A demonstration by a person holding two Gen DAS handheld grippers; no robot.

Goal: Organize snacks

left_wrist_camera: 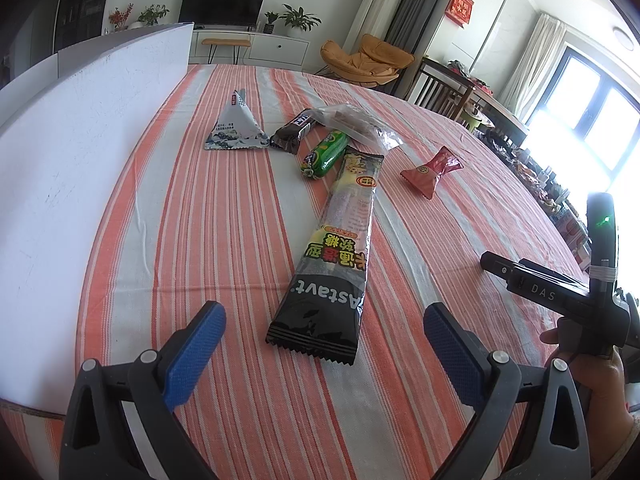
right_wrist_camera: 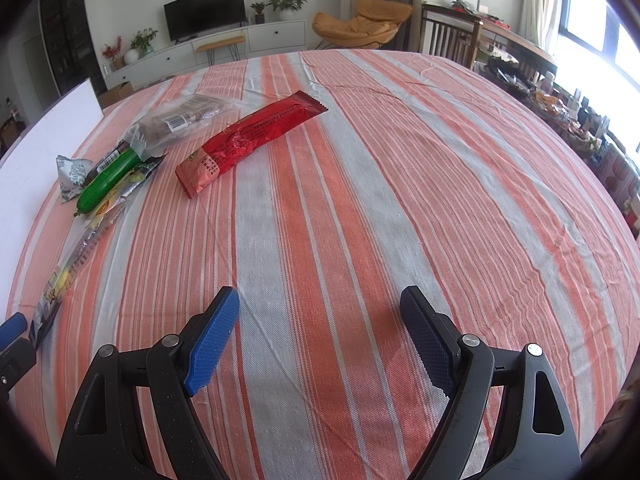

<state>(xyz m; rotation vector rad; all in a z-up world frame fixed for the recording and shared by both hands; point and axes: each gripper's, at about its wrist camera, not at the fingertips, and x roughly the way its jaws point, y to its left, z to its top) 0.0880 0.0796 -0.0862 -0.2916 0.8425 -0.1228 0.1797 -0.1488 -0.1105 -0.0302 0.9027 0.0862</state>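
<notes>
Several snacks lie on the striped tablecloth [left_wrist_camera: 224,248]. A long black and yellow candy pack [left_wrist_camera: 334,252] lies just ahead of my left gripper [left_wrist_camera: 324,320], which is open and holds nothing. Behind it are a green sausage [left_wrist_camera: 325,153], a brown bar [left_wrist_camera: 292,130], a clear bag [left_wrist_camera: 352,122], a white triangular pack [left_wrist_camera: 237,126] and a red pack [left_wrist_camera: 432,170]. In the right wrist view my right gripper [right_wrist_camera: 320,304] is open over bare cloth [right_wrist_camera: 400,184], with the red pack [right_wrist_camera: 250,140], the green sausage [right_wrist_camera: 110,180] and the clear bag [right_wrist_camera: 180,120] far off to the left.
A white board [left_wrist_camera: 72,160] stands along the table's left side. The right hand-held gripper's body [left_wrist_camera: 560,292] and a hand [left_wrist_camera: 592,368] show at the right of the left wrist view. Chairs [right_wrist_camera: 452,36], a television [right_wrist_camera: 206,10] and cluttered shelves [right_wrist_camera: 580,120] lie beyond the table.
</notes>
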